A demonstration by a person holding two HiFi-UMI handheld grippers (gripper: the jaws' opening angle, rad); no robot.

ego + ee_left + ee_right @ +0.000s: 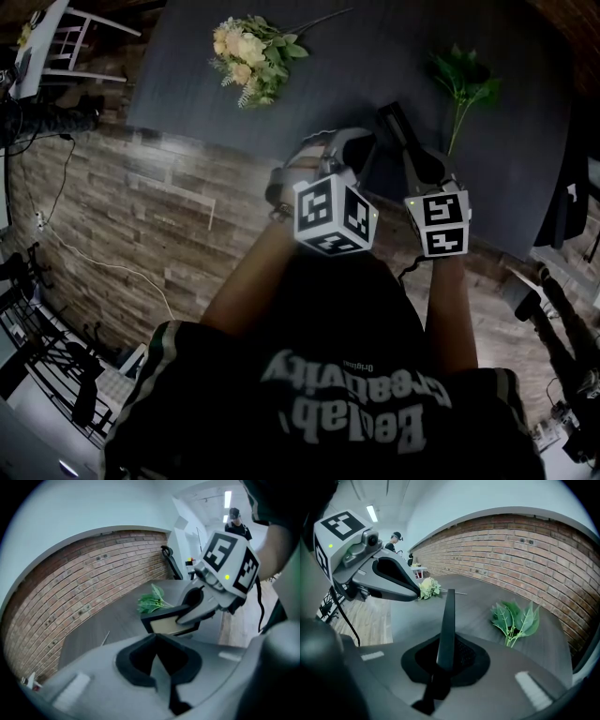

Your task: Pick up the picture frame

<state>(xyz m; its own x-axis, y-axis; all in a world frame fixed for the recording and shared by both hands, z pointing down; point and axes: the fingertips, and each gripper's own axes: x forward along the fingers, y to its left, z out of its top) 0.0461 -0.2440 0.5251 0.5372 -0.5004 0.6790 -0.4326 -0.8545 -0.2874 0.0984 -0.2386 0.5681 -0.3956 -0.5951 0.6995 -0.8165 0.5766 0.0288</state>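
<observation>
**Me:** Black, thin and edge-on: that is the picture frame (447, 620). My right claw (445, 660) is clamped on it, and it sticks straight out ahead over the tabletop (478, 597).

**Mate:** And your left claw (161, 667)?

**Me:** Closed on nothing, just beside the right one.

**Mate:** How do you lift it well?

**Me:** Slowly and straight up, I think, with a firm grip. Held by one edge, the frame may swing. I'd steer it clear of the leaf sprig (513, 618) ahead on the right.
</observation>
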